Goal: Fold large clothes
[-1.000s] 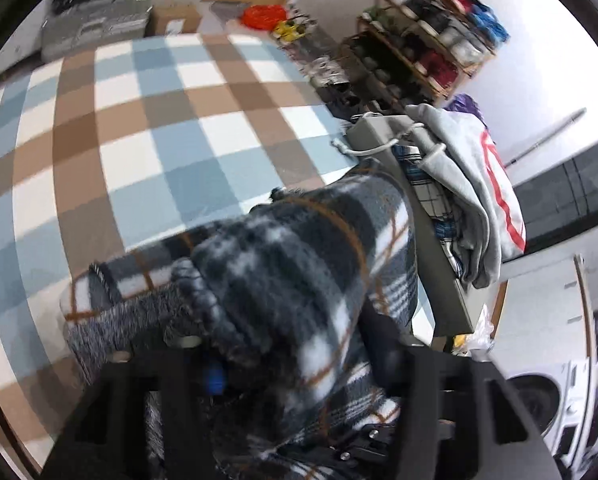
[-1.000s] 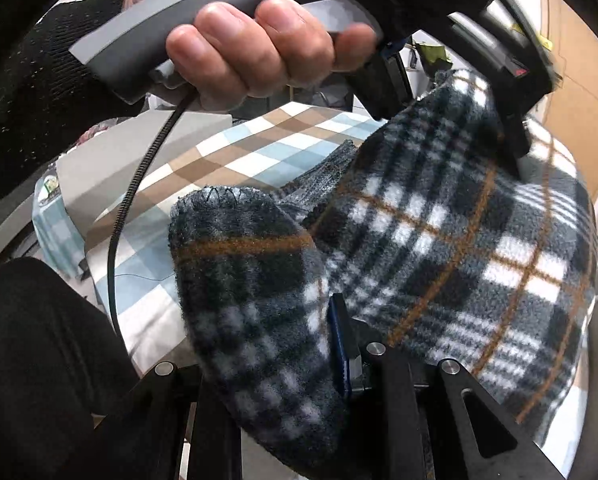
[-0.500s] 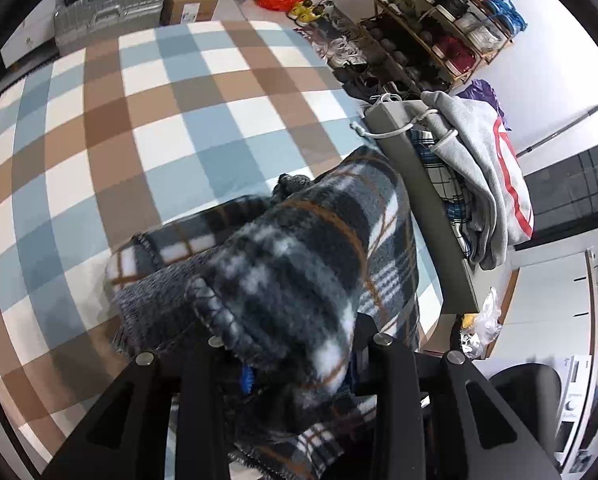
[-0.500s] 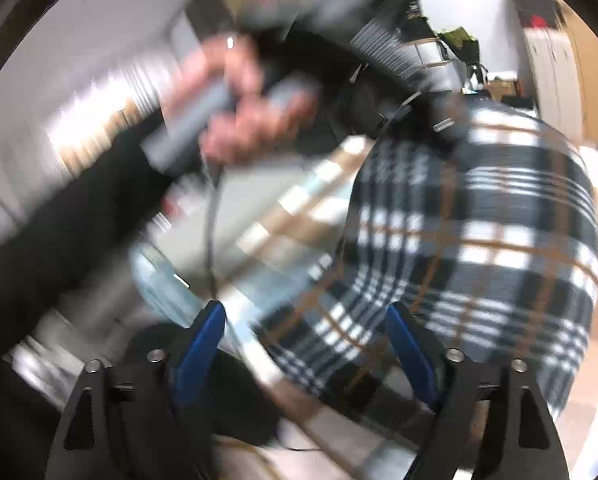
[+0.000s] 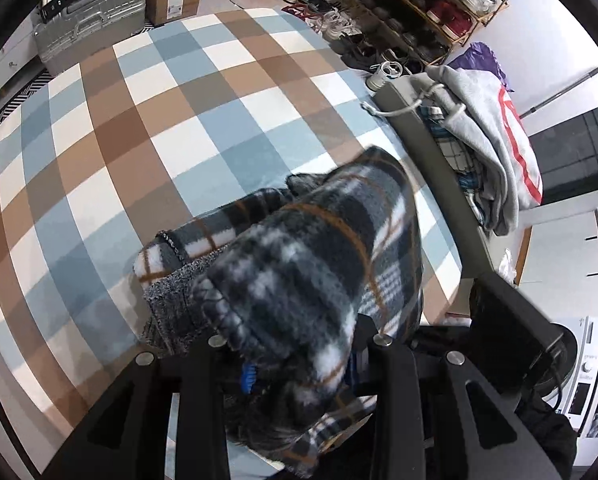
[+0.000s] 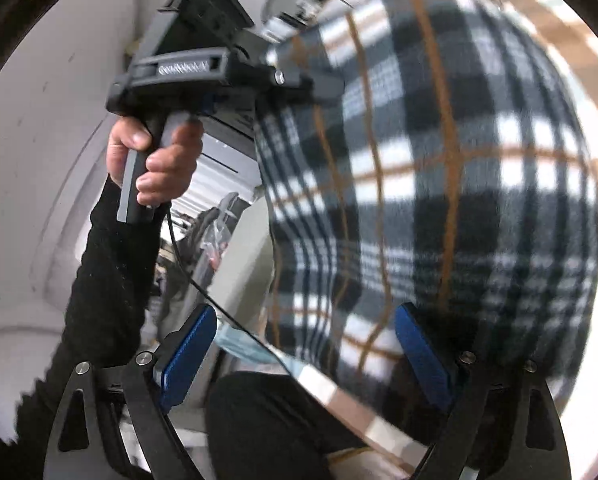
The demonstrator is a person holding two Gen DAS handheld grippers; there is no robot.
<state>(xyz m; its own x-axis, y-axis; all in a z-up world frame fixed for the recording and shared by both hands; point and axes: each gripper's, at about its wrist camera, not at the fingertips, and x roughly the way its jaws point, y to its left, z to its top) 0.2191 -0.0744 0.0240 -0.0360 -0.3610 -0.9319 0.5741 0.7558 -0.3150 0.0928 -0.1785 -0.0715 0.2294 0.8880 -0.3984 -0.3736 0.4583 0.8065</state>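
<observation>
A dark plaid fleece garment (image 5: 319, 248) with white and orange lines hangs bunched over the checked table (image 5: 139, 120). My left gripper (image 5: 295, 364) is shut on a thick fold of it, its blue pads almost hidden by the fleece. In the right wrist view the same fleece (image 6: 439, 180) fills the right side, hanging from the other gripper held in a person's hand (image 6: 155, 168). My right gripper (image 6: 303, 344) has let go; its jaws are opening wide, blue pads (image 6: 187, 356) clear of the cloth, nothing between them but the fleece's lower edge beyond.
A grey bin (image 5: 427, 152) beside the table's right edge holds a grey sweatshirt (image 5: 495, 136) and checked clothes. A shoe rack (image 5: 427, 4), a silver suitcase (image 5: 87, 20) and a cardboard box (image 5: 175, 0) stand on the floor beyond. A black sleeve (image 6: 107, 280) crosses the right wrist view.
My right gripper released the fleece corner, opened wide and swung away with a roll. My left gripper lifted slightly, still clamping the fold, and the garment now hangs from it alone.
</observation>
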